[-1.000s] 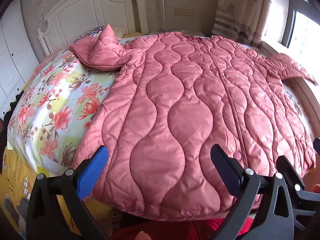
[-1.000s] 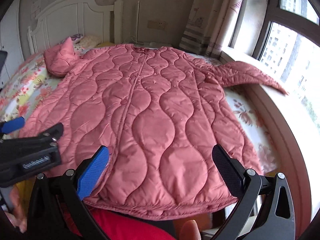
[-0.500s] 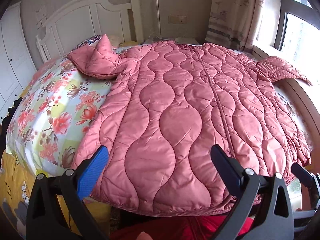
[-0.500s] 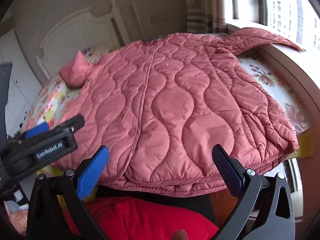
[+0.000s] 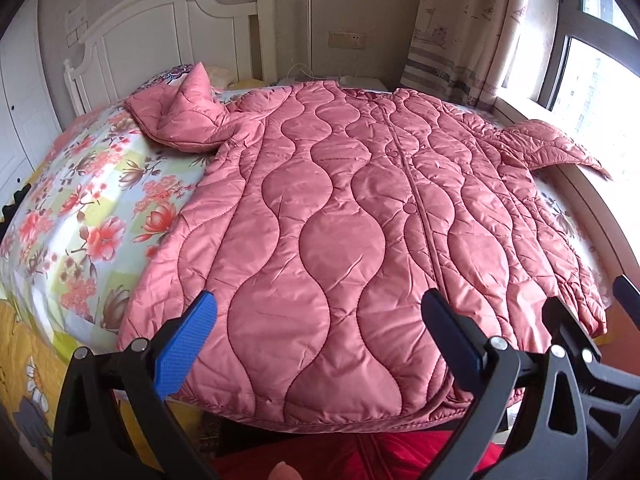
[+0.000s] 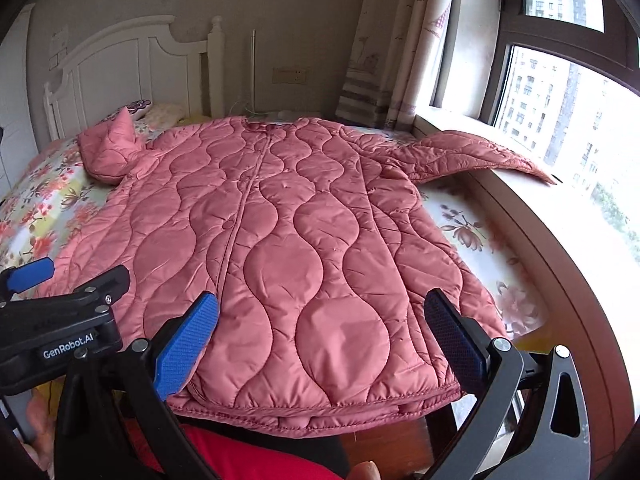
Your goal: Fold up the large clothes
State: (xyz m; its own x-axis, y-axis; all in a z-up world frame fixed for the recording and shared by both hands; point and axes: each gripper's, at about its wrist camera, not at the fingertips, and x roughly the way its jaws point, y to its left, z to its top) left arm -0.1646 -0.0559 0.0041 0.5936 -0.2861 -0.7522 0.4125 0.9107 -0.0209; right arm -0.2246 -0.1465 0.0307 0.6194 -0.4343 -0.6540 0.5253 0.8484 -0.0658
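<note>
so far: no fold visible, task judged barely begun
coat (image 5: 340,220): pink quilted, spread flat front-up on the bed (image 5: 92,216), hem at the near edge
sleeves: one bunched near the headboard (image 5: 160,40), other out over the window ledge (image 6: 520,208)
left gripper (image 5: 320,340): wide apart, empty, above the hem
right gripper (image 6: 322,332): wide apart, empty, above the hem
left to do: sleeves in, body folded over

The only writing I can read is "GenRobot.AI", in white letters on the black body of my left gripper (image 6: 32,280), seen from my right wrist camera. A paper on the wall (image 6: 60,50) above the headboard carries marks too small to make out.
</note>
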